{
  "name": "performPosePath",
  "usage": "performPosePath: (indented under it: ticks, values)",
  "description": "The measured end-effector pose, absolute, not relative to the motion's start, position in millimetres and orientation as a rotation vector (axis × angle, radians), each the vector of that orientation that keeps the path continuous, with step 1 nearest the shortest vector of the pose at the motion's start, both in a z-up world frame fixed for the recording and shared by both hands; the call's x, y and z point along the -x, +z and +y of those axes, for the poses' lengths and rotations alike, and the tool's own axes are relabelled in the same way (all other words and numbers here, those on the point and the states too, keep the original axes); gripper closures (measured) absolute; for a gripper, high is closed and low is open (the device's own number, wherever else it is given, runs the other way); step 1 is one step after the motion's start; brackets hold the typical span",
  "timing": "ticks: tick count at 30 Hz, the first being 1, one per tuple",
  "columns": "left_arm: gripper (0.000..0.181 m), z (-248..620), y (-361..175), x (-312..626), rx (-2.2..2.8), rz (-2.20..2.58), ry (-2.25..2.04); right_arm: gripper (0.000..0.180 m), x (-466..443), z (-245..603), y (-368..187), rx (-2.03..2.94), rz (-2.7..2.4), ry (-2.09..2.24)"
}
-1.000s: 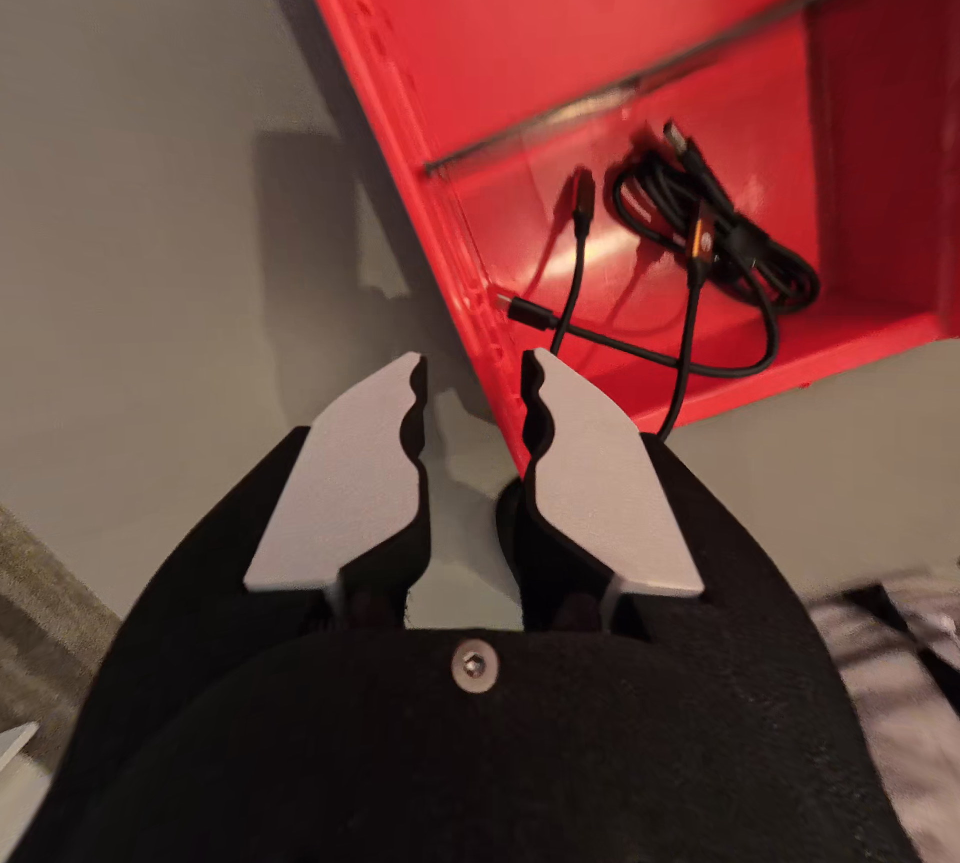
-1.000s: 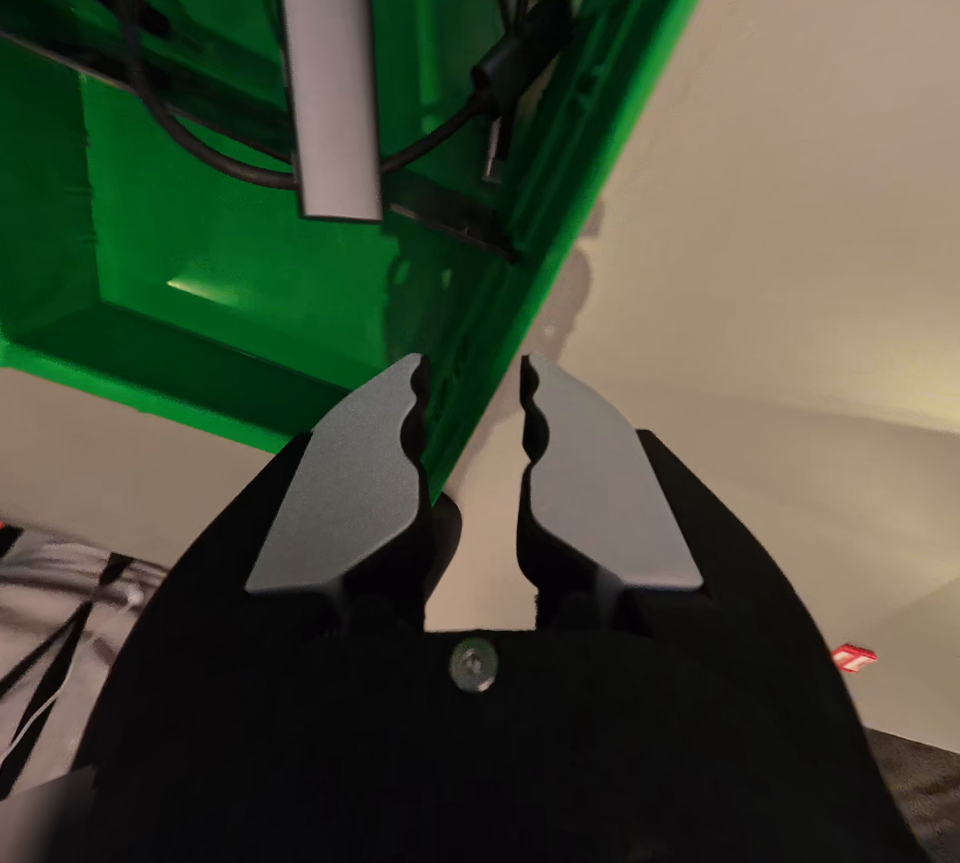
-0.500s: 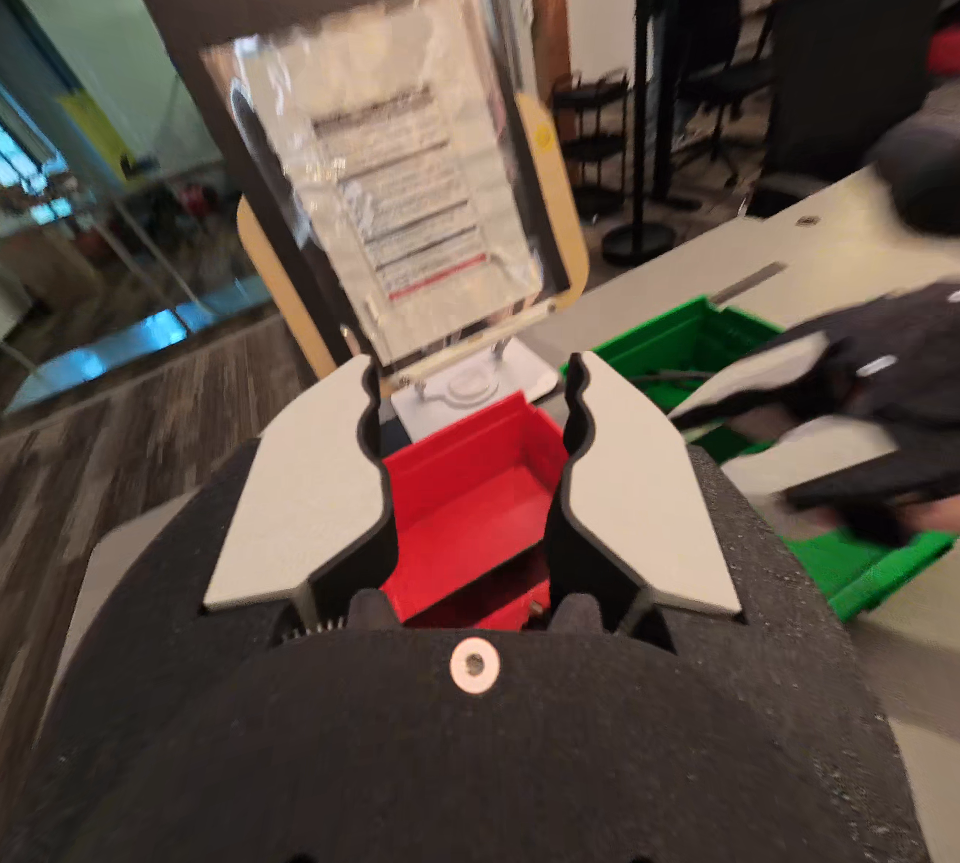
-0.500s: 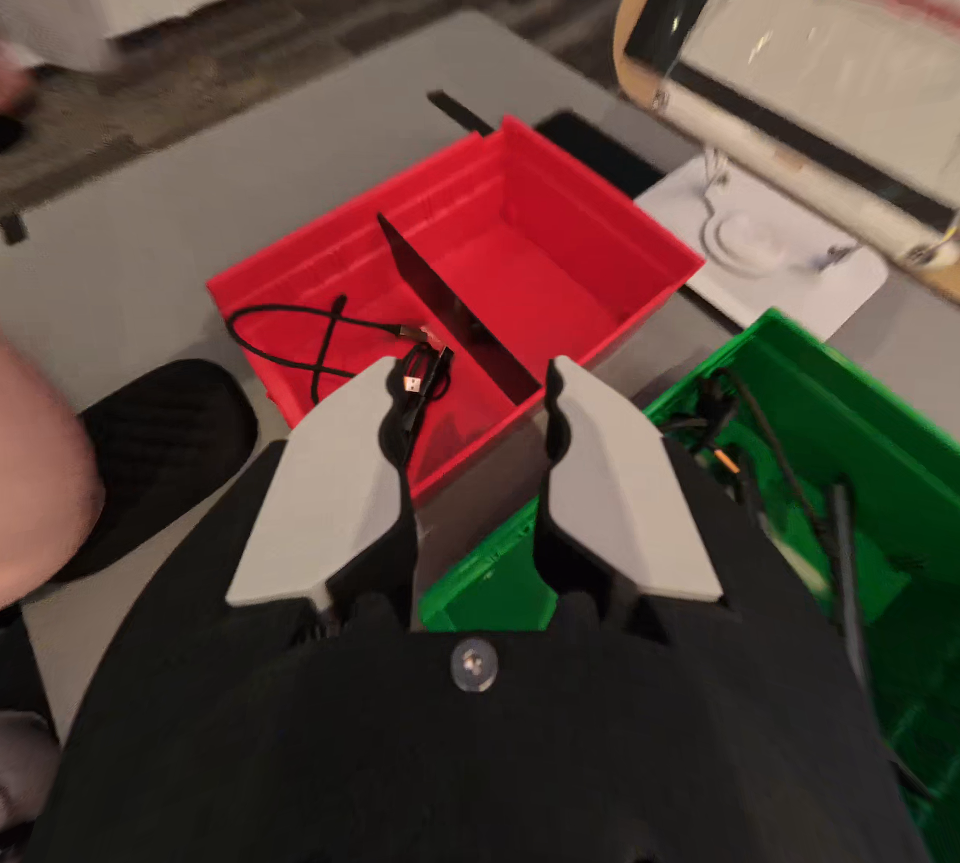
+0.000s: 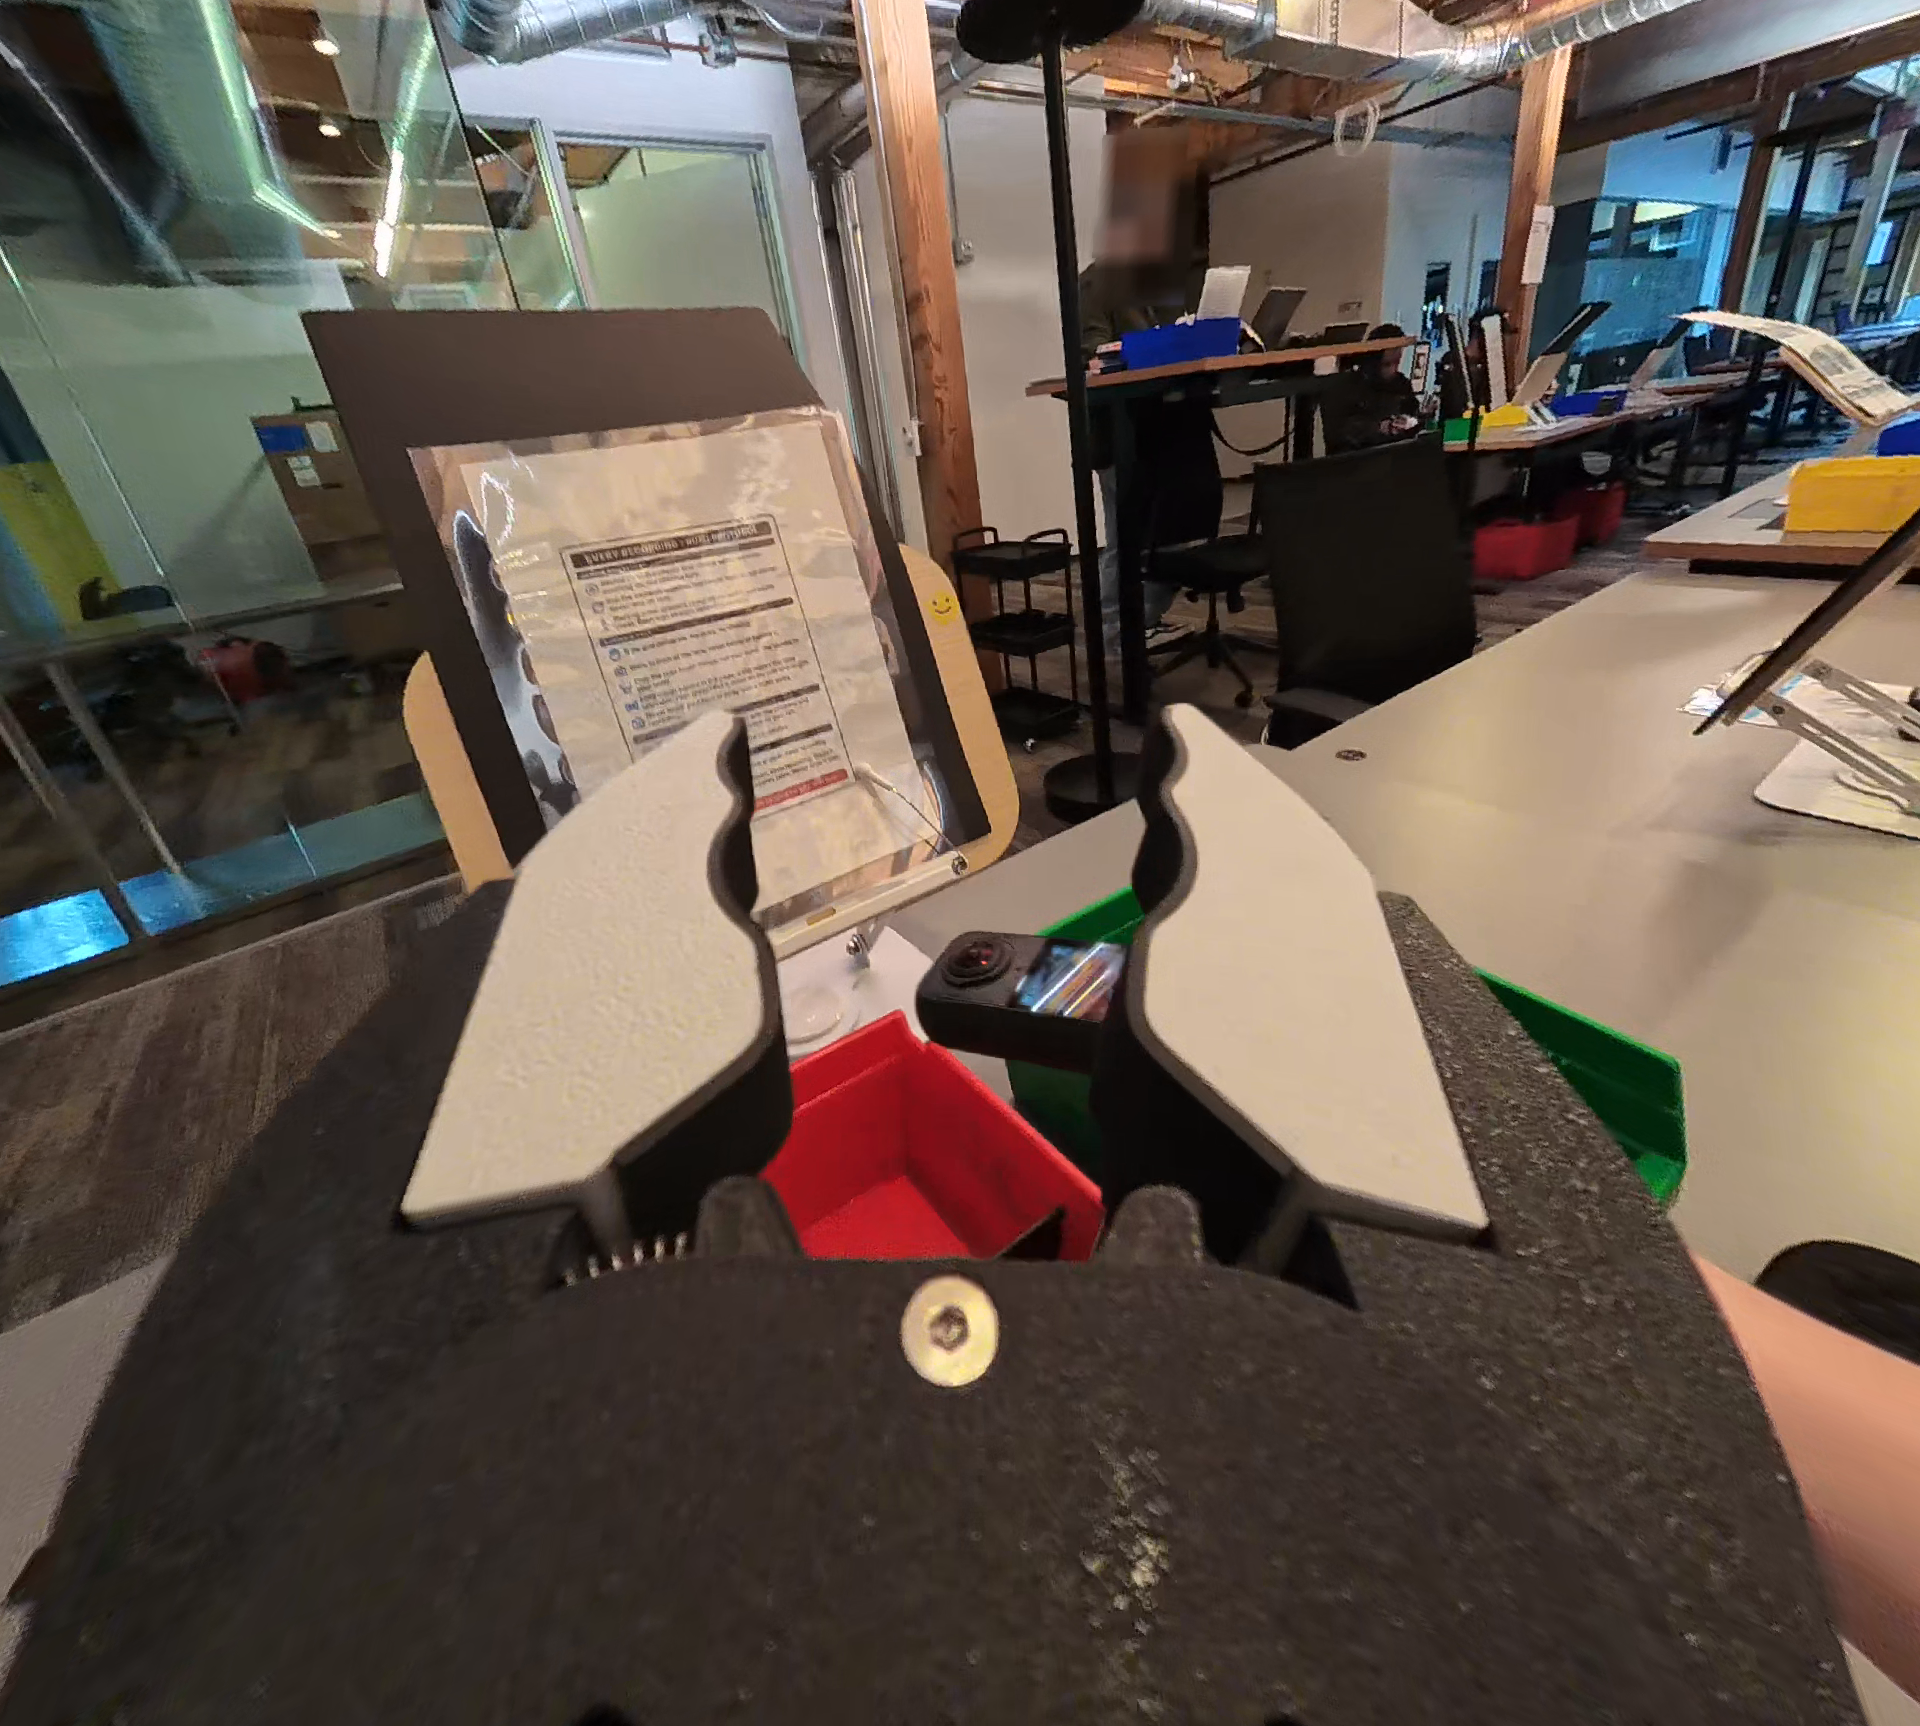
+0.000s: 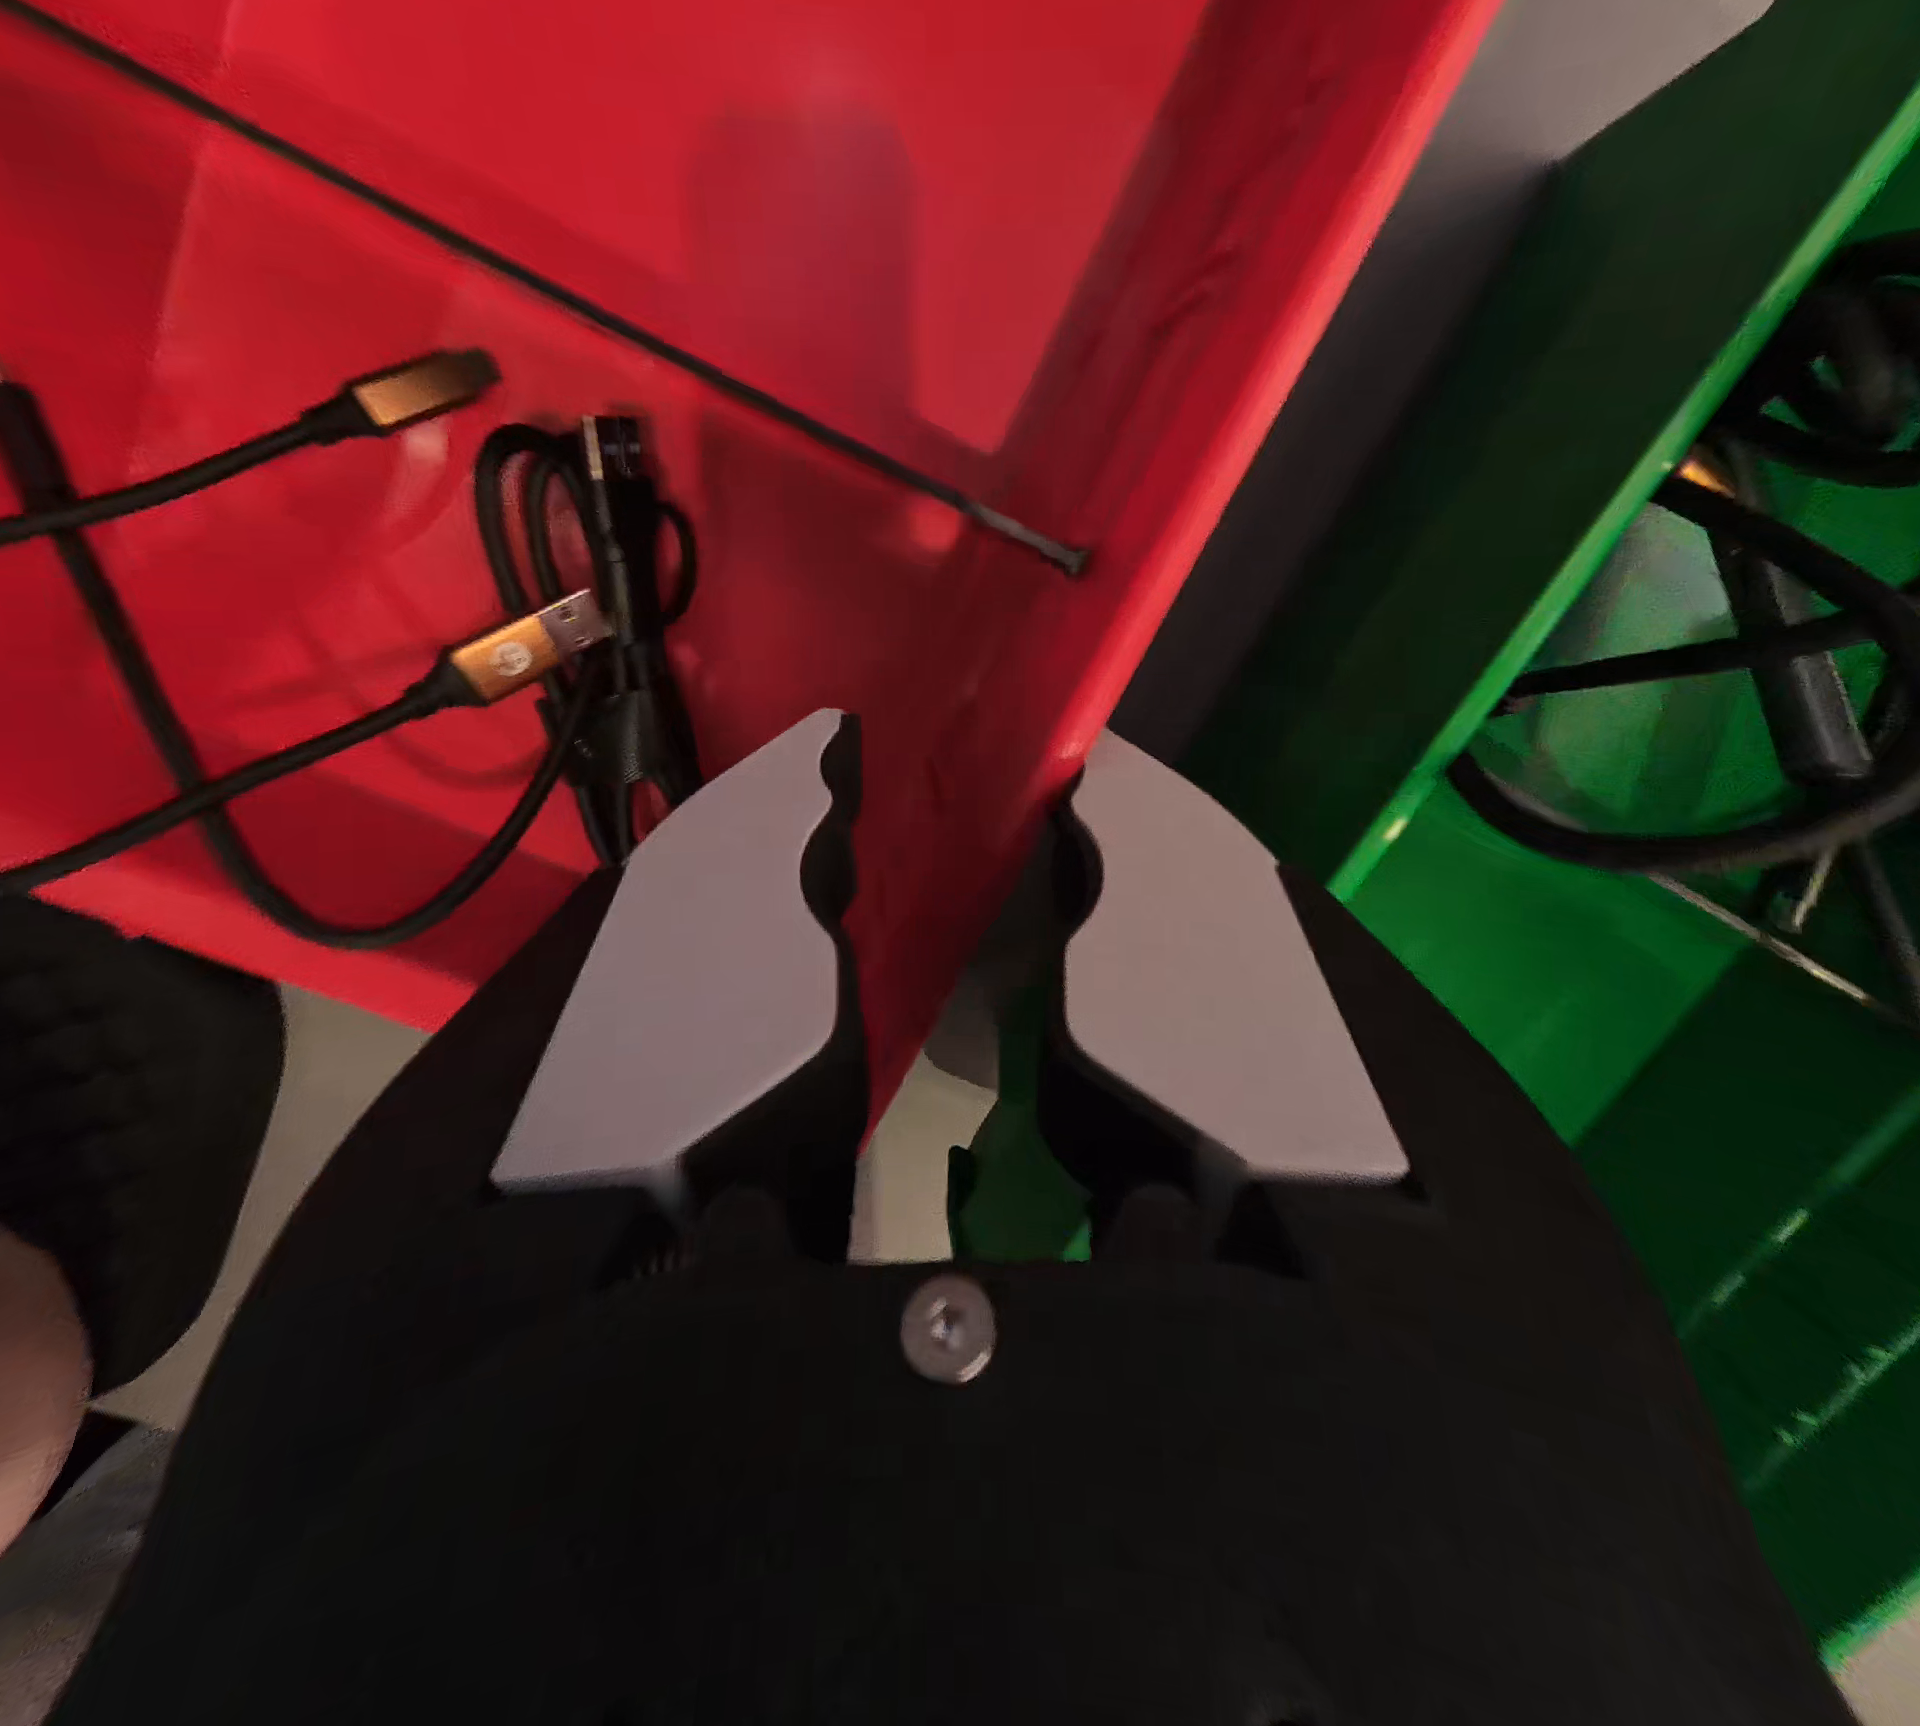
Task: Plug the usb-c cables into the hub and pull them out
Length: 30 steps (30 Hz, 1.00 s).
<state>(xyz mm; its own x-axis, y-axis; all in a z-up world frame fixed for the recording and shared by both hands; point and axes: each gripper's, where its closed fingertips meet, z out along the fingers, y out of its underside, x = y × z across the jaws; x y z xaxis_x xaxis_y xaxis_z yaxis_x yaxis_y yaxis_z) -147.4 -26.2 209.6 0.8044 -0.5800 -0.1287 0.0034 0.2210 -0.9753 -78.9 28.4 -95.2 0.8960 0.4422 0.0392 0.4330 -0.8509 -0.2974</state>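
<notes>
In the right wrist view, black cables lie in the red bin [image 6: 1226,450]: one with an orange plug [image 6: 520,653], another plug [image 6: 416,393] and a coiled bundle [image 6: 613,596]. My right gripper [image 6: 966,741] is open and empty, straddling the red bin's right wall near its front corner. The green bin [image 6: 1507,1001] at right holds more dark cables [image 6: 1766,689]; I cannot pick out the hub. My left gripper [image 5: 951,720] is open and empty, held level above the table. Below it are the red bin [image 5: 914,1157] and green bin [image 5: 1579,1074].
A thin black divider [image 6: 520,274] crosses the red bin. A document stand [image 5: 665,637] rises behind the bins. A small black camera [image 5: 1018,990] shows between my left fingers. A floor lamp pole [image 5: 1070,429], grey desks [image 5: 1558,793] and a person are beyond. The gap from one gripper's tips to the other's is roughly 30 centimeters. My right gripper's tips are some 12 centimeters from the plug [image 6: 416,393].
My left gripper has tilted up from the red bin to face the room and opened wider. My right gripper has swung from the green bin to over the red bin's wall.
</notes>
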Motion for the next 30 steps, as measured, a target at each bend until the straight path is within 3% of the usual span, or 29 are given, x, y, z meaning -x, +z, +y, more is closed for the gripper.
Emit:
performPosePath:
  ticks: [5, 12, 15, 19, 22, 30]
  values:
    - [0.107, -23.8, 204.1, 147.8, 1.313, 0.569, -0.385, 0.151, 76.0, 45.4, -103.6, 2.795, -0.584, -0.012]
    - [0.105, -7.9, 190.8, 150.4, 1.382, 0.572, -0.222, 0.146, 70.0, 55.0, -123.6, 2.814, -0.607, -0.21]
    - [0.106, -9.2, 193.3, 150.4, 1.369, 0.559, -0.237, 0.151, 72.5, 56.4, -123.6, 2.853, -0.579, -0.135]
    - [0.107, -13.8, 194.6, 147.8, 1.358, 0.576, -0.264, 0.171, 84.7, 54.7, -122.6, 2.917, -0.456, 0.213]
    - [0.107, -12.9, 194.4, 145.5, 1.361, 0.581, -0.292, 0.172, 86.0, 55.1, -124.0, 2.939, -0.421, 0.36]
    - [0.108, -8.0, 182.0, 143.2, 1.419, 0.618, -0.268, 0.173, 87.5, 48.0, -139.4, 3.038, -0.57, 0.263]
